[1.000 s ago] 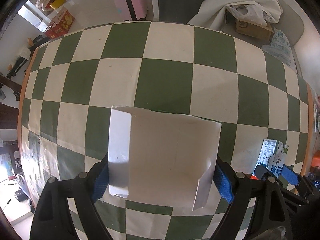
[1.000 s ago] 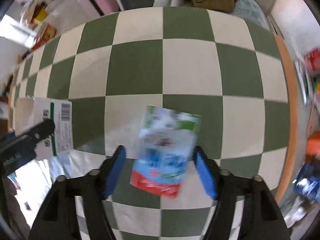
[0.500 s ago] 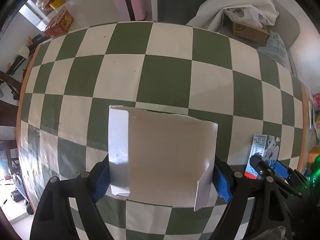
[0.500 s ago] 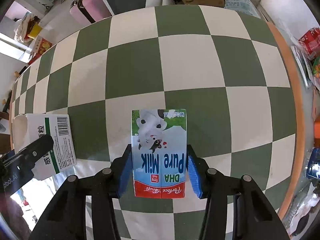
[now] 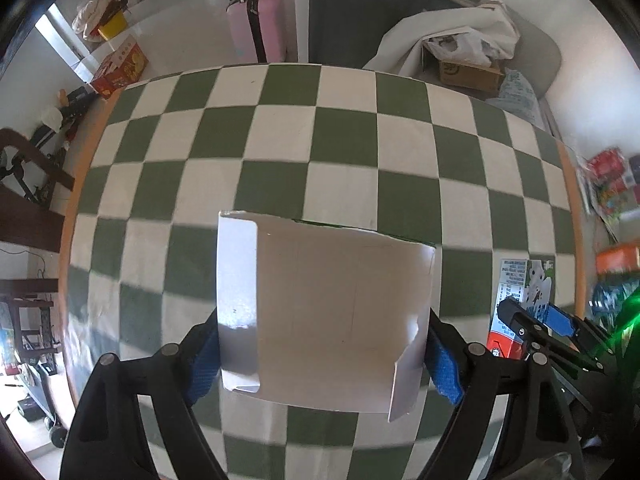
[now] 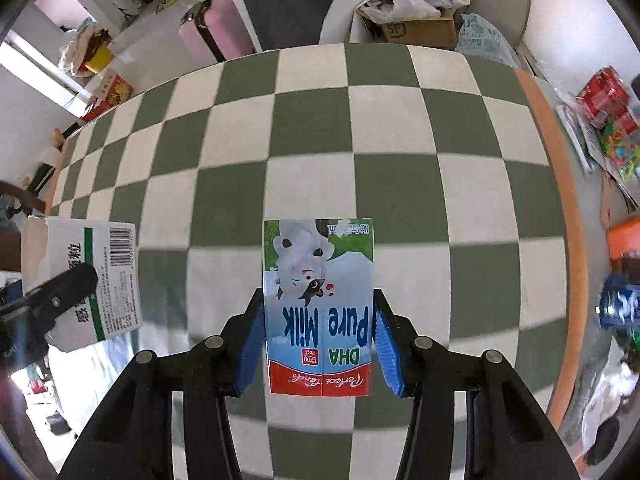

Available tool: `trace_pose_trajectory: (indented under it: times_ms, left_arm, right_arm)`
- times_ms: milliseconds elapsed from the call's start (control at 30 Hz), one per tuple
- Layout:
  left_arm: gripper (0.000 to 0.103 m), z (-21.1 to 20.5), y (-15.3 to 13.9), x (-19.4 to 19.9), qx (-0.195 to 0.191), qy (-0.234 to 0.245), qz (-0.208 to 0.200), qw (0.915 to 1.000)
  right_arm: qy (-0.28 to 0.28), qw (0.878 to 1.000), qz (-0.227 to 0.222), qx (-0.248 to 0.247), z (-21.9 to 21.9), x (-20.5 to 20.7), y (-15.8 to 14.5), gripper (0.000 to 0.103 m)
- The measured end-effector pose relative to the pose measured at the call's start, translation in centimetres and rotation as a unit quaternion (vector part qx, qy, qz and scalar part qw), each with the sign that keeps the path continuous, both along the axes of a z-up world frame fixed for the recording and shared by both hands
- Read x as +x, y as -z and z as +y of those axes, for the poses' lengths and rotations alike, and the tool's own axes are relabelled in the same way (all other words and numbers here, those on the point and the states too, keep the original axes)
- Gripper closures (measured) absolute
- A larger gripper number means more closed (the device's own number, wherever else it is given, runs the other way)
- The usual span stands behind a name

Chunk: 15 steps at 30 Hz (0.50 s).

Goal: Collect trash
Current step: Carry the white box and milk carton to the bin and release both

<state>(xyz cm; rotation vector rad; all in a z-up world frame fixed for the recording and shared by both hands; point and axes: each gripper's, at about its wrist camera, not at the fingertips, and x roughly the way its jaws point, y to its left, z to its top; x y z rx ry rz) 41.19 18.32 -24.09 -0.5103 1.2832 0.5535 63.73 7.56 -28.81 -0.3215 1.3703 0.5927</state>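
My left gripper [image 5: 320, 354] is shut on a white cardboard box [image 5: 324, 308] with torn flaps, held above the green-and-white checkered table [image 5: 344, 148]. My right gripper [image 6: 319, 340] is shut on a blue "Pure Milk" carton [image 6: 319, 304], held above the same table [image 6: 312, 128]. The white box [image 6: 86, 276] with green stripe and barcode shows at the left of the right wrist view, in the left gripper. The milk carton [image 5: 524, 292] shows at the right of the left wrist view.
Beyond the table's far edge stand a pink suitcase [image 5: 266, 28], a chair with a white cloth and a cardboard box [image 5: 470, 72]. Packets and cans [image 6: 608, 120] lie on the floor to the right. A red box [image 5: 120, 66] sits at the far left.
The right gripper closed on the milk carton and lifted it. Both grippers have risen with their loads, so the table looks farther away and more of the room shows.
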Motion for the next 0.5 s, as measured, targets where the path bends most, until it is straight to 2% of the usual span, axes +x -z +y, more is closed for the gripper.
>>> trace_pose_trajectory:
  times_ms: [100, 233, 500]
  left_arm:
    - [0.019, -1.3, -1.3, -3.1, -0.001, 0.002, -0.013, 0.9999]
    - [0.019, -3.3, -3.1, -8.8, -0.008, 0.013, -0.040, 0.9991]
    - [0.019, -6.8, -4.8, -21.1, -0.018, 0.050, -0.091, 0.9945]
  right_arm:
    - [-0.003, 1.000, -0.003, 0.009, -1.5, -3.2, -1.8, 0.052]
    - [-0.004, 1.000, -0.011, 0.023, -3.7, -11.4, -5.3, 0.052]
    - [0.028, 0.997, -0.047, 0.049, -8.9, -25.9, -9.7, 0.052]
